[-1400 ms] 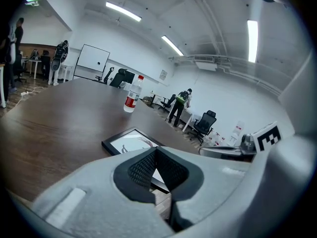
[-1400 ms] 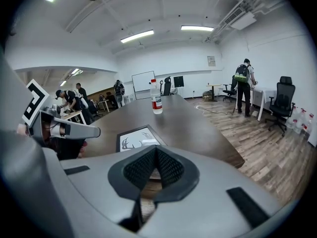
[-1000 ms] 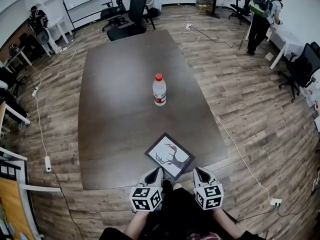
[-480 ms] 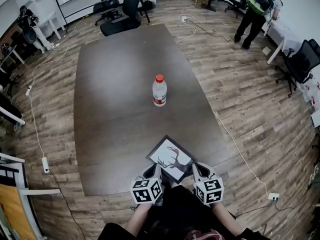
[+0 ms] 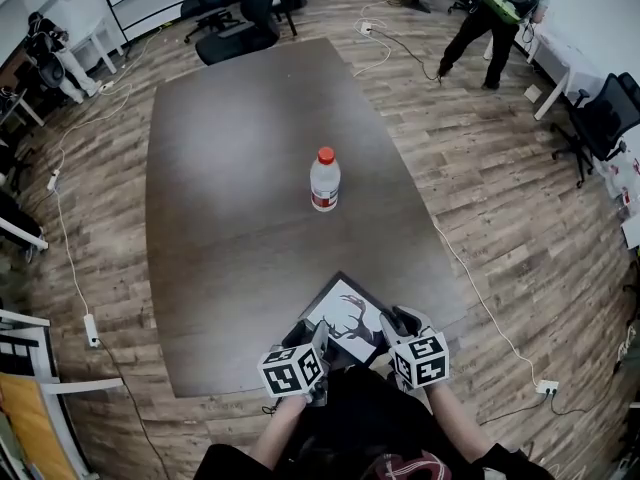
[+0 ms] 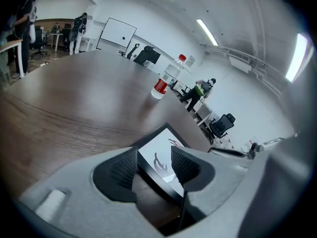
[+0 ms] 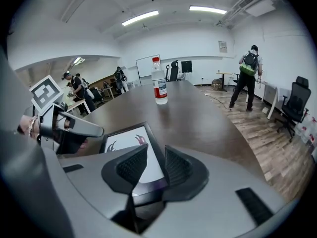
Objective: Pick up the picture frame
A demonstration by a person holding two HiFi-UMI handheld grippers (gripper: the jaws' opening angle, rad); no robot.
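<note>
Picture frame [image 5: 348,320], showing an antler drawing, lies flat on the dark table [image 5: 230,228] close to its near edge. Left gripper [image 5: 308,334]: jaws spread, having just been opening, astride the frame's near-left border without pressing it. Right gripper [image 5: 400,320]: jaws likewise spread after just opening, with the frame's right border between them. A red-capped bottle [image 5: 324,179] stands upright at mid-table, well apart.

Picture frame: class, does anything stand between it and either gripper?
Nothing visible does. The left gripper and right gripper, fingers just opening, each straddle an edge of the frame without pressing it. The bottle stands well beyond it.
</note>
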